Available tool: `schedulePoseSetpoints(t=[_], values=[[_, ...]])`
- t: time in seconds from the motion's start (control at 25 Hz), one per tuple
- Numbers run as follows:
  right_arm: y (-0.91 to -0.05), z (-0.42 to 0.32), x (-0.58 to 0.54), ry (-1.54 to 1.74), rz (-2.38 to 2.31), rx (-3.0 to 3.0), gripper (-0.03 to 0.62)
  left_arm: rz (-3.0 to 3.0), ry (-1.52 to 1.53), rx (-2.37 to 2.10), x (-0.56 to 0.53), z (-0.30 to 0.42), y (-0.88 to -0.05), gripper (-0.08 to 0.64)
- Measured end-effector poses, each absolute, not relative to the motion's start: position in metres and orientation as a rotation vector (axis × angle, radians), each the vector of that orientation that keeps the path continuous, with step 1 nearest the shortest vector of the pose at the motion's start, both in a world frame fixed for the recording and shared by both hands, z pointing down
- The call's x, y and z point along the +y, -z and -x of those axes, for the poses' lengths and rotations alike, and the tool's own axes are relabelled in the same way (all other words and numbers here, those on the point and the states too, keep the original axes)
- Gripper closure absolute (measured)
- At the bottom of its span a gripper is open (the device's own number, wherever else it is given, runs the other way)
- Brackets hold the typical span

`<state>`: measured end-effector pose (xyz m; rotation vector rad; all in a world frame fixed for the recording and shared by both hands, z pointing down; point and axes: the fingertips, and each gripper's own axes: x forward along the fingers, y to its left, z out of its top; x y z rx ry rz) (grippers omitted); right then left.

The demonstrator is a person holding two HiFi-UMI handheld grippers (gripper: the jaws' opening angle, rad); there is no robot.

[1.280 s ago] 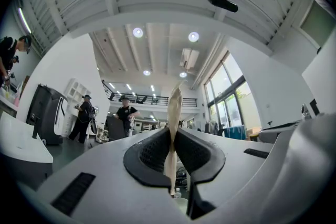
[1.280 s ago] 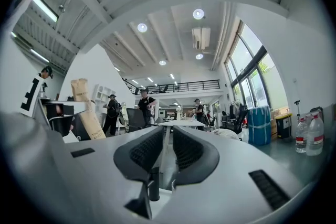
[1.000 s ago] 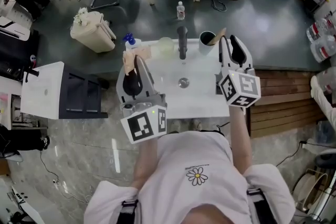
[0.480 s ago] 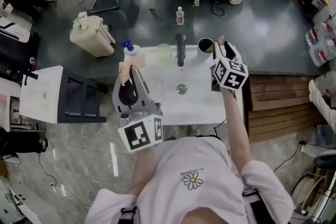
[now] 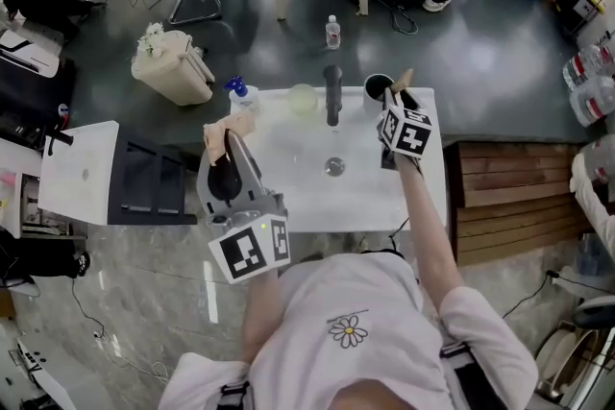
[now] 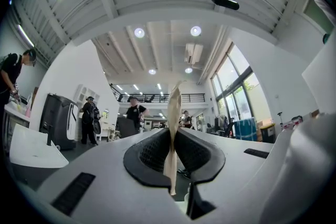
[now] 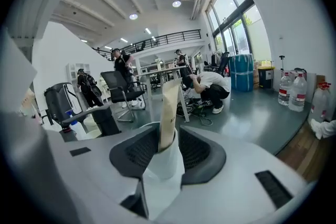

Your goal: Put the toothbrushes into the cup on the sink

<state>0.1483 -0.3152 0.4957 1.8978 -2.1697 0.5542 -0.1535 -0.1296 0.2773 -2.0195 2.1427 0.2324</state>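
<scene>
A dark cup (image 5: 376,84) stands at the back right of the white sink (image 5: 288,192), beside the black faucet (image 5: 332,93). My right gripper (image 5: 398,98) is right next to the cup. A packaged toothbrush (image 7: 169,113), tan card above white wrap, stands between its jaws and its tip (image 5: 405,77) pokes out past them. The jaws are closing, and the pads do not seem to press on the pack. My left gripper (image 5: 229,137) hovers over the sink's left side, shut on a second tan toothbrush pack (image 6: 172,128) seen edge-on.
A pale green cup (image 5: 302,98) and a blue-capped bottle (image 5: 240,92) sit on the sink's back edge. On the floor behind are a bin (image 5: 171,64), a water bottle (image 5: 332,32) and chairs. A white cabinet (image 5: 82,170) is left, wooden boards (image 5: 500,192) right.
My right gripper has moved forward from the sink's right side up to the cup, carrying the pack. My left gripper has drifted slightly left, still gripping its pack.
</scene>
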Motion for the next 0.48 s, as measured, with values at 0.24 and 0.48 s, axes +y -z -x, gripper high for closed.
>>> schedulePoseSetpoints(t=[0.24,0.48], values=[[-0.5008,-0.145,-0.3175,-0.55,-1.896,-2.155,0.509,2.011,-0.212,2.167,-0.1306,0.1611,-0.2802,0.515],[-0.5012,-0.1459,-0.3177,-0.536,-1.905,-2.153,0.528,2.018,-0.206,2.173,-0.1318,0.1612,-0.2851,0.515]])
